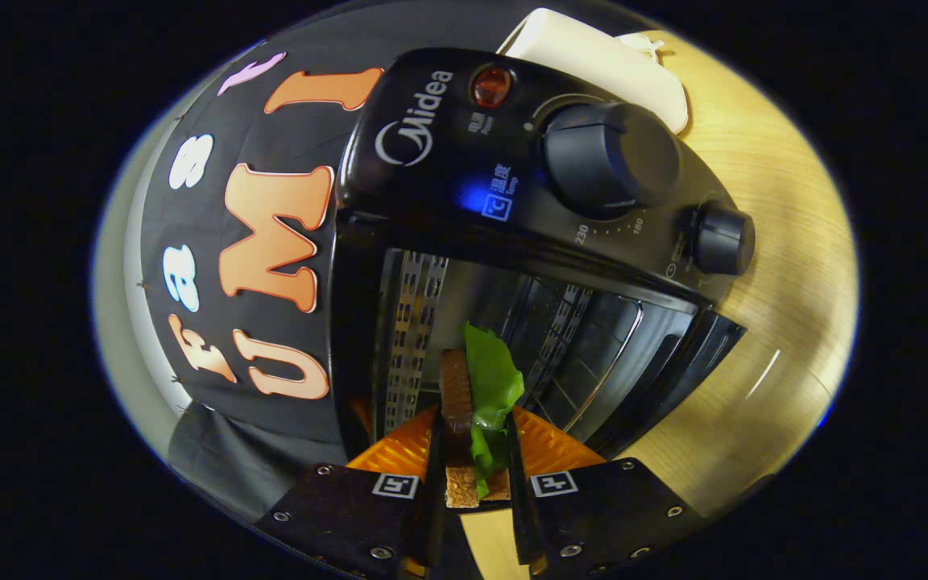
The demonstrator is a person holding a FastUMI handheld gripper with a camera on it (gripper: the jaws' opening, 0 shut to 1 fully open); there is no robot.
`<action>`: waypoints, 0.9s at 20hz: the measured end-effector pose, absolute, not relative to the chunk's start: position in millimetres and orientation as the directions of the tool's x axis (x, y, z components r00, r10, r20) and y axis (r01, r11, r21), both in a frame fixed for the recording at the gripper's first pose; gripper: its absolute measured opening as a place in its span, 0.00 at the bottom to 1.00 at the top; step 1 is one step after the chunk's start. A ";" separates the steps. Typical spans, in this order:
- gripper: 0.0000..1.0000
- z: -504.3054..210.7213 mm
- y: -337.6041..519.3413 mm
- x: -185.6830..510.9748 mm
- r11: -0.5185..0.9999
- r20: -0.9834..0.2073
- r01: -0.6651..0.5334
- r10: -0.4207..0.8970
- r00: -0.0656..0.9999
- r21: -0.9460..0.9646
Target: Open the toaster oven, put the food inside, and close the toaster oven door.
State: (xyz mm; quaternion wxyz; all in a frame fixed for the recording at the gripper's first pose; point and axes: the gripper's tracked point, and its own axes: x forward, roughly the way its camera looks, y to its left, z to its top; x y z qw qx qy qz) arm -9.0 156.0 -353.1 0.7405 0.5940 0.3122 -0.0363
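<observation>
A sandwich [476, 419] is clamped between the two fingers of the hand-held gripper [474, 475], which is drawn narrow, with both fingers pressed against the bread sides. It is held on edge, probably so that the layers are squeezed together and nothing slides out while it is carried forward. The sandwich is made of coarse, porous brown bread, a darker slab of filling and a glossy, crinkled green lettuce leaf that is seen above the bread.

Just beyond the sandwich the toaster oven [512, 161] is seen with its door already swung open, so the cavity [512, 322] is exposed and the food is judged to be at its mouth, not yet set down. The oven is a smooth black box; inside it perforated metal side walls and a thin wire rack [593, 362] can be made out. Two round ribbed knobs [609, 157] and a red lamp [490, 85] are fixed to its control panel. The oven is stood on a pale wood-grain worktop [778, 242], and behind it a cream rounded object [601, 60] is lying.
</observation>
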 end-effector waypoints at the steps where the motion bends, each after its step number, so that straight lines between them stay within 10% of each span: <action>1: 0.41 -363.0 150.9 -10.9 0.339 -0.548 0.452 0.287 0.785 0.825; 11: 0.97 -353.0 127.0 -37.1 0.691 -0.700 0.413 0.189 0.689 0.593; 18: 0.98 -338.5 115.2 -104.1 0.853 -0.782 0.273 0.223 0.582 0.446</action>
